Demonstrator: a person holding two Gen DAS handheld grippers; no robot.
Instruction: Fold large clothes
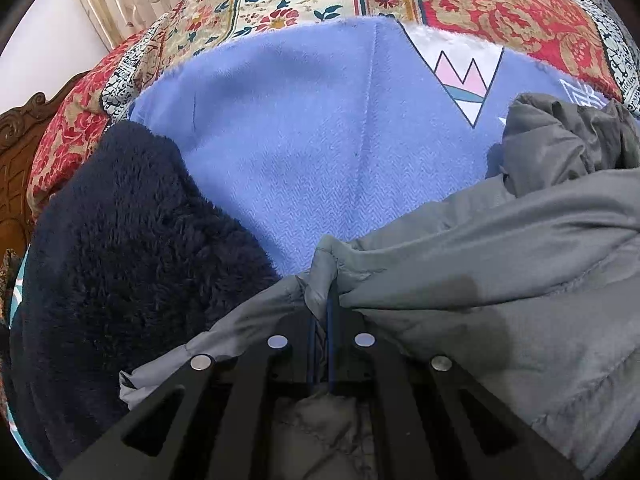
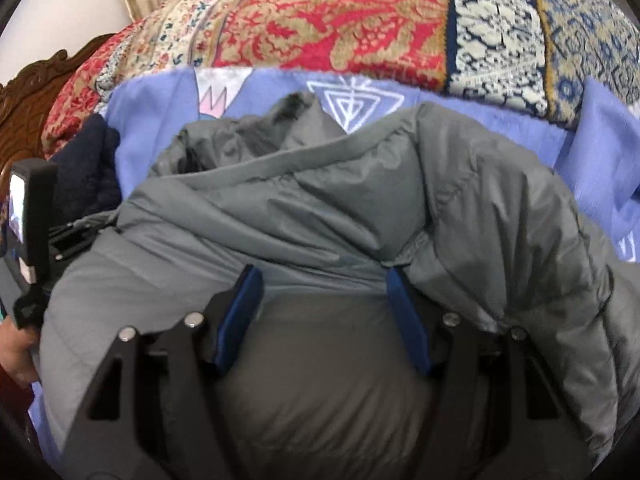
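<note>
Clearly the grey jacket (image 2: 320, 208) lies rumpled and unfolded, left claw (image 1: 325, 304) clenched on its edge, right claw (image 2: 322, 300) released above it.

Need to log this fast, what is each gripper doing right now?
Left gripper: shut on the grey jacket.
Right gripper: open above the jacket, holding nothing.

No readable text, brand or number showed; the blue blanket (image 2: 520, 136) bore only geometric triangle emblems.

One grey jacket (image 2: 320, 200), two tongs (image 1: 325, 320) (image 2: 324, 304)
</note>
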